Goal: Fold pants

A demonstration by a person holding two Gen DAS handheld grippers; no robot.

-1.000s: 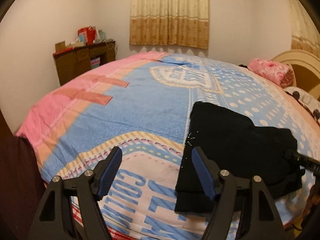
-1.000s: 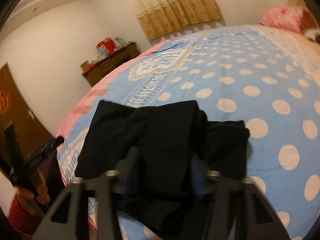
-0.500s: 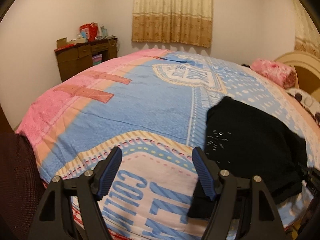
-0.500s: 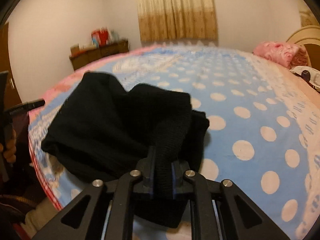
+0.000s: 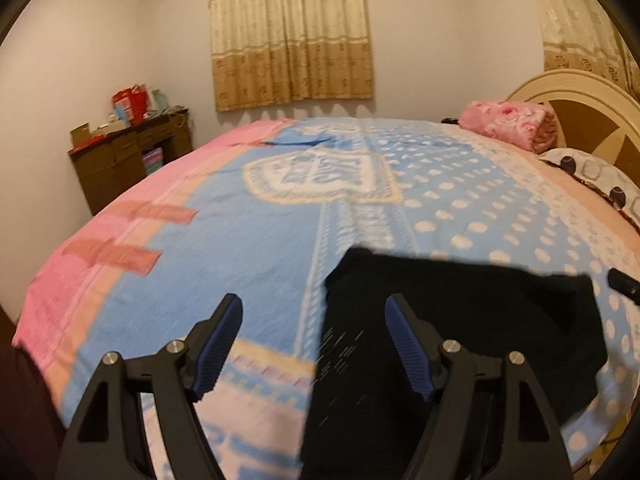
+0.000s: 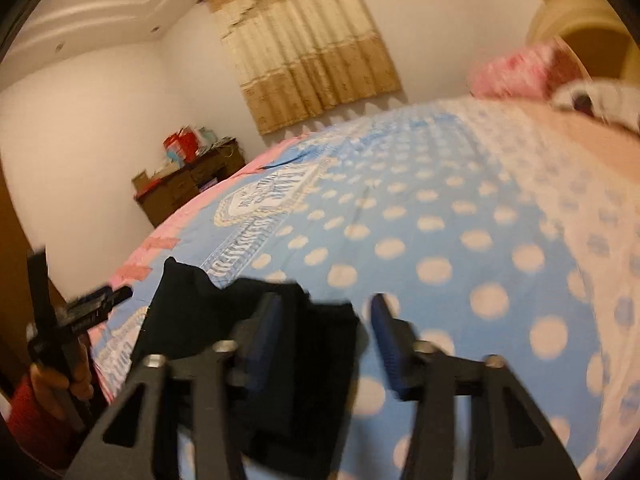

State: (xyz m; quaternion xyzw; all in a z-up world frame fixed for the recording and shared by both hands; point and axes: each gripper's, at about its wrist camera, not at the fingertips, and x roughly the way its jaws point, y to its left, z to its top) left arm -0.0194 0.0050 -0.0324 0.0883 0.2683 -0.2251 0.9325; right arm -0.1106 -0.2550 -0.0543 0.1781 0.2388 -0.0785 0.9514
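Note:
The black pants (image 5: 460,320) lie folded in a bundle near the bed's front edge, on the blue dotted bedspread (image 5: 256,240). My left gripper (image 5: 314,344) is open and empty just above the bedspread, its right finger over the pants' left edge. My right gripper (image 6: 324,336) is open and empty; the pants (image 6: 240,320) lie under its left finger. The left gripper (image 6: 80,312) also shows at the far left of the right wrist view, held by a hand.
A pink rolled blanket (image 5: 508,124) and a patterned pillow (image 5: 592,176) lie by the headboard (image 5: 580,100) at the right. A brown cluttered desk (image 5: 128,156) stands by the far wall left of the curtain (image 5: 292,36).
My right gripper was shut on the pants half a second ago; it has opened, let them go and drawn back. The pants now lie flatter. My left gripper has shifted right toward them.

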